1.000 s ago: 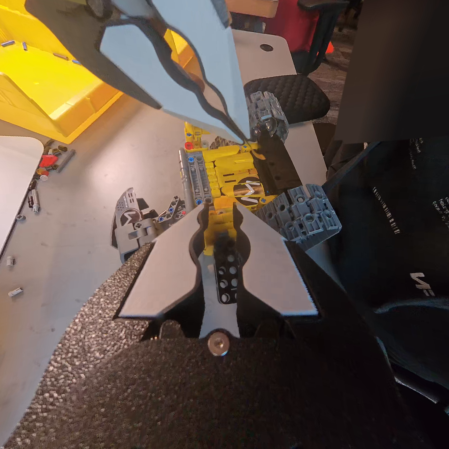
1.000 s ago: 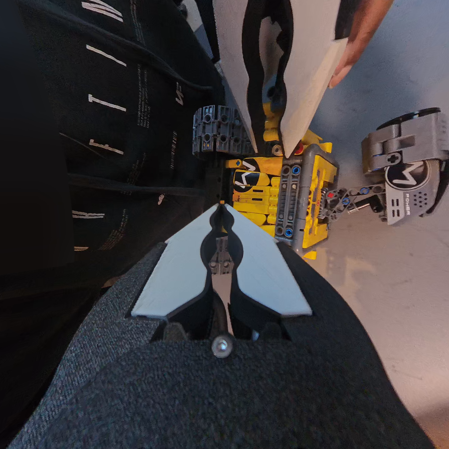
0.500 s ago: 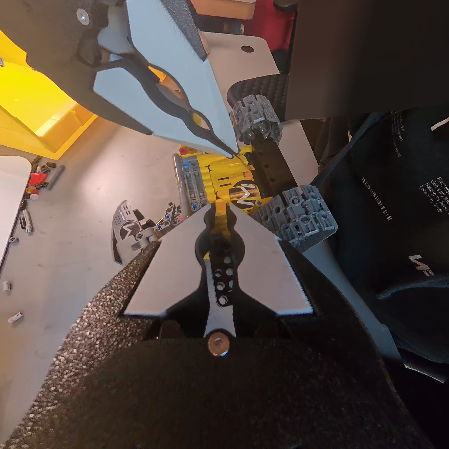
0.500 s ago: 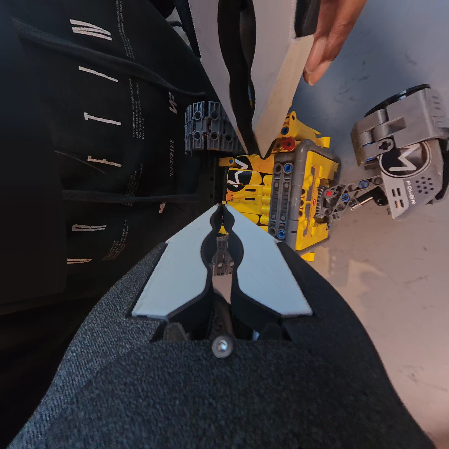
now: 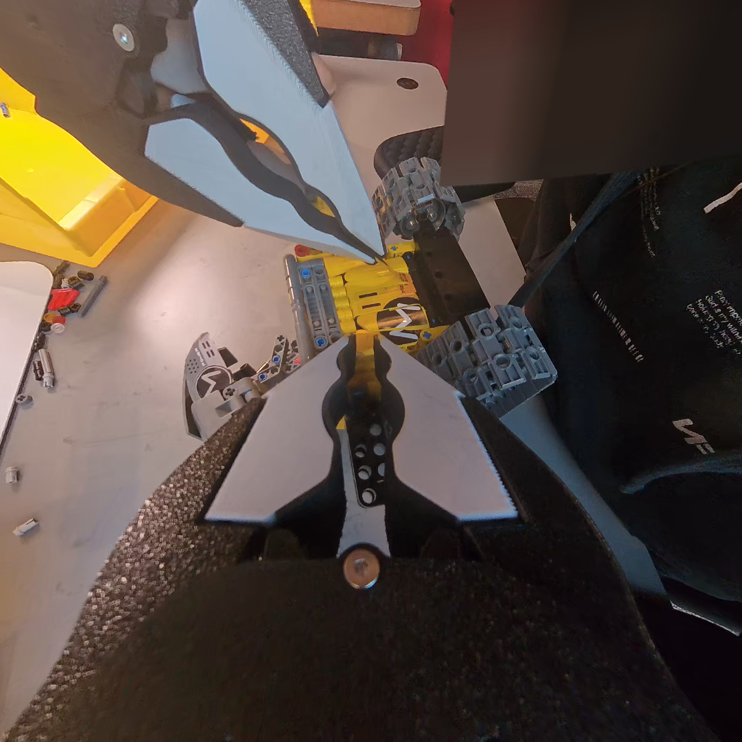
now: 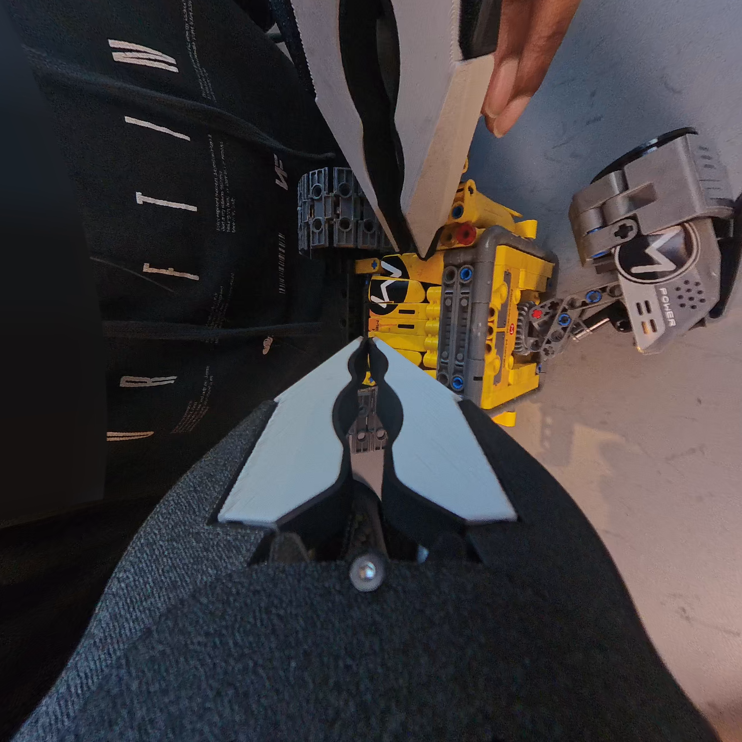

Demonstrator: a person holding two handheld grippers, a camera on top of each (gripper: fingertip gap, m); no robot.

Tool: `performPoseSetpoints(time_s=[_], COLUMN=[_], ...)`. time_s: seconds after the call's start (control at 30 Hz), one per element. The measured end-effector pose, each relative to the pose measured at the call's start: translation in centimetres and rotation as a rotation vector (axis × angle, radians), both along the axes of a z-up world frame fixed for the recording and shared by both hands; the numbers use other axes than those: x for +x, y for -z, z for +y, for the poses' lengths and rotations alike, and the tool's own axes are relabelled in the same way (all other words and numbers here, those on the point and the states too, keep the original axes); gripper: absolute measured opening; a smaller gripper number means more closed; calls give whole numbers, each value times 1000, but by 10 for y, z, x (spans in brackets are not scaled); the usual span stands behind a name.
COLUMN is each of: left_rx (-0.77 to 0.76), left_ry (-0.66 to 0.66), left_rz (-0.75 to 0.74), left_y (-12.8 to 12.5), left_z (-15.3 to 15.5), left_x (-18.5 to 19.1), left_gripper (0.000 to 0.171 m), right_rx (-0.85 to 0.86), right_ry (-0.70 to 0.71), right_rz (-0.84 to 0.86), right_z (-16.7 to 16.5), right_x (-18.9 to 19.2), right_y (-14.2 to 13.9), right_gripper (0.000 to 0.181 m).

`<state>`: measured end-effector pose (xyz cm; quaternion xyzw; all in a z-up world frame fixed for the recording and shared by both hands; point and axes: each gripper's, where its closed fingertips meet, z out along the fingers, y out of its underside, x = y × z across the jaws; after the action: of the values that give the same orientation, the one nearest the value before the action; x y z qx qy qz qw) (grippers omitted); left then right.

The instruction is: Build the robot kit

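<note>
Centrally on the grey table (image 5: pixel 120 401) sat a yellow brick-built vehicle model (image 5: pixel 373 293), near the table's edge, with grey tracked wheels (image 5: pixel 490 361) on its side toward a person in dark printed clothing (image 5: pixel 642 321).

Left gripper (image 5: pixel 363 345): jaws nearly together, clamped on a yellow part at one end of the model; a black perforated beam (image 5: pixel 369 461) lay between the jaws lower down. In the right wrist view the same gripper (image 6: pixel 417 249) came down from above onto the model's top corner, with a bare hand (image 6: pixel 518 72) visible beside it.

Right gripper (image 6: pixel 367 341): jaws closed tip to tip at the model's opposite end, against its yellow and black edge; whether they pinched a part could not be told. A grey piece showed between the jaws farther back. In the left wrist view this gripper (image 5: pixel 375 257) touched the model's far edge.

A grey motor unit (image 6: pixel 658 257) with a round black emblem lay just beside the model, joined by a linkage of small beams. Loose small pieces (image 5: pixel 64 297) were scattered near a yellow bin (image 5: pixel 60 192) at the table's far side.
</note>
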<state>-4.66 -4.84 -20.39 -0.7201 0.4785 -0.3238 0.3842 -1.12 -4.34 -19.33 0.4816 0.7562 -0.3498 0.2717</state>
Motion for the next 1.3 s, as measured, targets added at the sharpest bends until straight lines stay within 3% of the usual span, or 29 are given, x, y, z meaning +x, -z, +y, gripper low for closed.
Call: performPoseSetpoints(time_s=[1.3], left_rx=[16], left_ry=[16], left_rz=[-3], left_y=[0], left_z=[-3], left_x=[2], left_gripper=[7], right_rx=[81], right_ry=[-26], right_rz=[-28], right_z=[5], right_x=[-2], right_y=[7], right_gripper=[0])
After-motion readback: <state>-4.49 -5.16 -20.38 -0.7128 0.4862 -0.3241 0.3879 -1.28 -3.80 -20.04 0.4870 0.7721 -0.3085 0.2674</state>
